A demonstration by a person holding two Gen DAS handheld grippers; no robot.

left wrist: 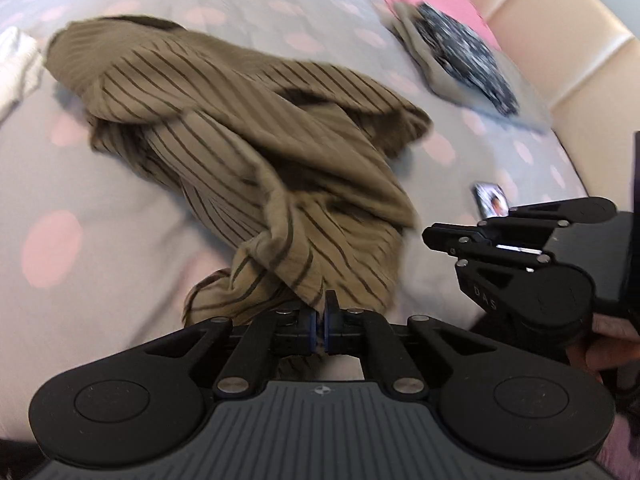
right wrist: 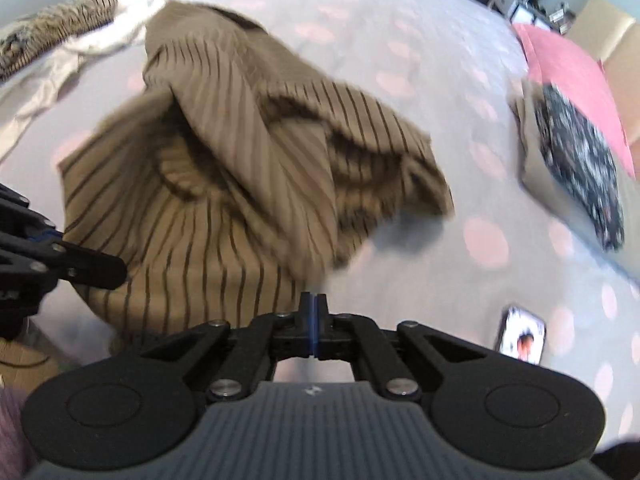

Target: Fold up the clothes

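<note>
A brown garment with thin dark stripes [left wrist: 248, 120] lies bunched on the grey bedsheet with pink dots [left wrist: 80, 200]. One edge of it is lifted toward me. My left gripper [left wrist: 320, 312] is shut on a gathered fold of that edge. In the right wrist view the same garment [right wrist: 240, 152] drapes down to my right gripper [right wrist: 314, 308], which is shut with the cloth's edge pinched at its tips. The right gripper [left wrist: 430, 236] also shows at the garment's right edge in the left wrist view. The left gripper [right wrist: 118, 272] shows at the garment's left side in the right wrist view.
A folded dark floral garment [right wrist: 580, 160] lies on grey cloth by a pink pillow [right wrist: 560, 60]. A phone [right wrist: 522, 340] with a lit screen rests on the sheet near the right gripper. White clothing [right wrist: 80, 52] and another striped piece [right wrist: 52, 28] lie far left. A beige headboard [left wrist: 560, 20] borders the bed.
</note>
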